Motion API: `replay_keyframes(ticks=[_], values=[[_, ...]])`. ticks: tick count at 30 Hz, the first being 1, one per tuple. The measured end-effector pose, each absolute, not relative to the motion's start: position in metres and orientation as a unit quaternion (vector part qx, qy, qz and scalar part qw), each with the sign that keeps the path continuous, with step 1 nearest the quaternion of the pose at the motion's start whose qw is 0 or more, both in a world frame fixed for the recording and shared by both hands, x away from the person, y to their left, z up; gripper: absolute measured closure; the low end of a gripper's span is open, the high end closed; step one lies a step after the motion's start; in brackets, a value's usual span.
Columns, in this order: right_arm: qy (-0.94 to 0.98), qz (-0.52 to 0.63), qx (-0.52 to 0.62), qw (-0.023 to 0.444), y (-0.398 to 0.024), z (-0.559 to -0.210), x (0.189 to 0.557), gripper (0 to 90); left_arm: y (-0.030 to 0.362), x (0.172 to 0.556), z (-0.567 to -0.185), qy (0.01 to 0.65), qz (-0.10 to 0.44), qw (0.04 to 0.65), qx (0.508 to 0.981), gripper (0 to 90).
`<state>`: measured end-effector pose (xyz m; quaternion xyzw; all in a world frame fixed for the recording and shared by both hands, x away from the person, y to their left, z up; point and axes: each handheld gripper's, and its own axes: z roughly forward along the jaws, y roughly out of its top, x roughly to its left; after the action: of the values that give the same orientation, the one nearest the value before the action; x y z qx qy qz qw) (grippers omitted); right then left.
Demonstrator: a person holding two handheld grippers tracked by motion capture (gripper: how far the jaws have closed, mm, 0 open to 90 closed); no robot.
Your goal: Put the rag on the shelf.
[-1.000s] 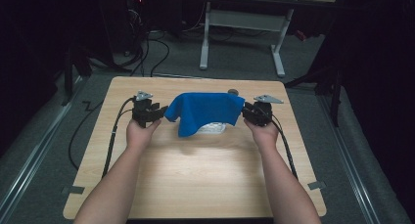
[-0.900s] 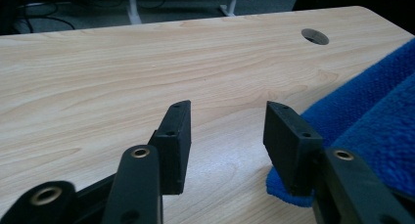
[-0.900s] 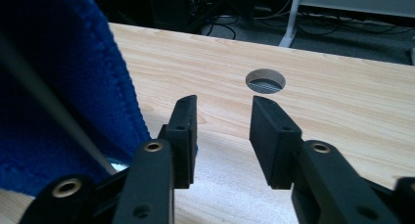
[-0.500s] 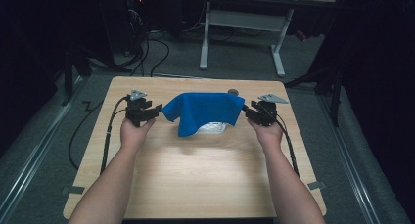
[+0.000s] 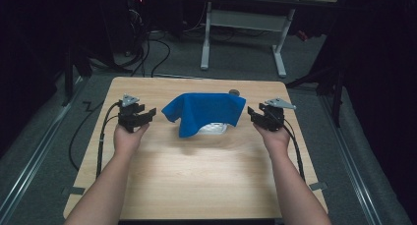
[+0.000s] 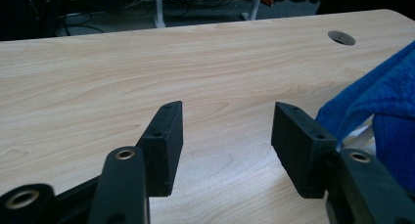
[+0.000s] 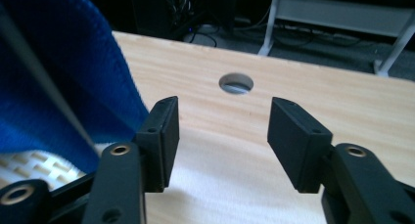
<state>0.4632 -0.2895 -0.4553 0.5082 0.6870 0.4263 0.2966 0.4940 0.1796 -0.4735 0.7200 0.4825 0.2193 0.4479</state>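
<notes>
My left claw (image 5: 147,113) sits over the left part of the light wooden desk (image 5: 196,176), jaws spread wide, holding nothing; in the left gripper view (image 6: 225,145) bare wood shows between the jaws. My right claw (image 5: 253,113) is near the right edge, jaws also parted and empty; same in the right gripper view (image 7: 222,141). Blue terry cloth (image 5: 204,112) lies draped over a white slatted plastic basket-like object (image 5: 214,128) in the middle of the desk, toward the far edge, between both claws, touching neither. Cloth edge shows at right in the left gripper view (image 6: 377,106), at left in the right gripper view (image 7: 58,77), white slats (image 7: 29,168) under it. Round cable hole (image 7: 236,83) in the desk near the far edge, just behind the cloth
</notes>
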Motion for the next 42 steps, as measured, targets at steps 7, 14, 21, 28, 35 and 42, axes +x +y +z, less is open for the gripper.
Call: replay_keyframes(ticks=[7,14,21,28,35,42], values=[[0.693,0.426,0.497,0.302,-0.295,-0.452,0.442,42.0,0.189,0.468,-0.474,0.486,0.216,0.458,0.713,44.6],[0.696,0.436,0.48,0.308,-0.296,-0.452,0.416,40.4,0.195,0.438,-0.476,0.476,0.215,0.464,0.715,43.8],[0.714,0.421,0.447,0.337,-0.285,-0.454,0.366,37.4,0.192,0.397,-0.478,0.458,0.211,0.465,0.727,43.1],[0.723,0.426,0.448,0.309,-0.271,-0.467,0.326,36.4,0.17,0.356,-0.493,0.438,0.179,0.464,0.749,40.8],[0.746,0.417,0.444,0.27,-0.247,-0.487,0.296,33.4,0.131,0.317,-0.51,0.387,0.156,0.439,0.795,39.3],[0.773,0.402,0.427,0.244,-0.234,-0.517,0.278,32.3,0.122,0.315,-0.523,0.372,0.138,0.42,0.816,39.4]])
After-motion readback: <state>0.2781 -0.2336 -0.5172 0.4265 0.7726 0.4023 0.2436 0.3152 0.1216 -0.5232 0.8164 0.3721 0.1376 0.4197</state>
